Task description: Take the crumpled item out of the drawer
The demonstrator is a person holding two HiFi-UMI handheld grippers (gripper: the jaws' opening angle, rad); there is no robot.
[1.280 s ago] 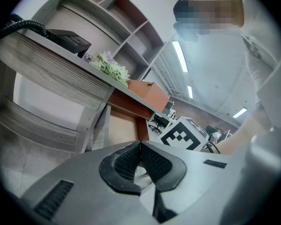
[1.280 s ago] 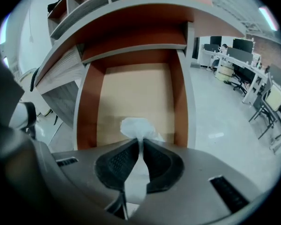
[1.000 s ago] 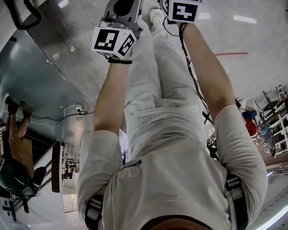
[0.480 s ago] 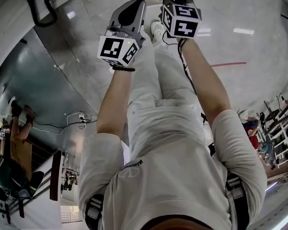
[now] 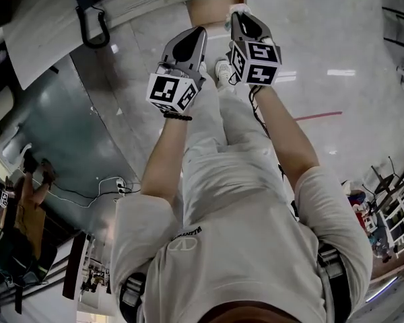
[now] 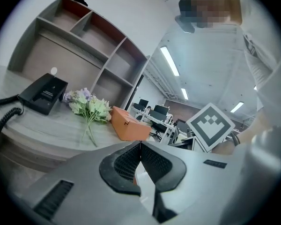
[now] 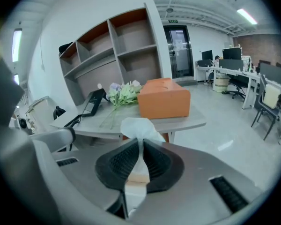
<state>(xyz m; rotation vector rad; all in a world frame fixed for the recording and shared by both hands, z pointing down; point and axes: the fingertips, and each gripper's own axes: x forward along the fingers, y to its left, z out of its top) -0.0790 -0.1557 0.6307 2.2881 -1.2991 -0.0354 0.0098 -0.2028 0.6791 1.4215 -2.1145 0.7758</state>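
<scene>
White crumpled tissue (image 7: 136, 127) sits pinched between the black ribbed pads (image 7: 116, 164) of the right tongs (image 7: 140, 144), its bunched top sticking up past the tips (a thin tail runs down between the pads too). It is held in the air, in front of the grey worktop (image 7: 189, 122) and not touching it. On that worktop stand an orange box (image 7: 164, 99), a bunch of pale flowers (image 7: 122, 92) and a black telephone (image 7: 93, 101), with an open shelf unit (image 7: 110, 50) behind. The left tongs (image 6: 140, 146) are clenched tip to tip with nothing between them. In the head view both tongs are raised side by side, close together.
</scene>
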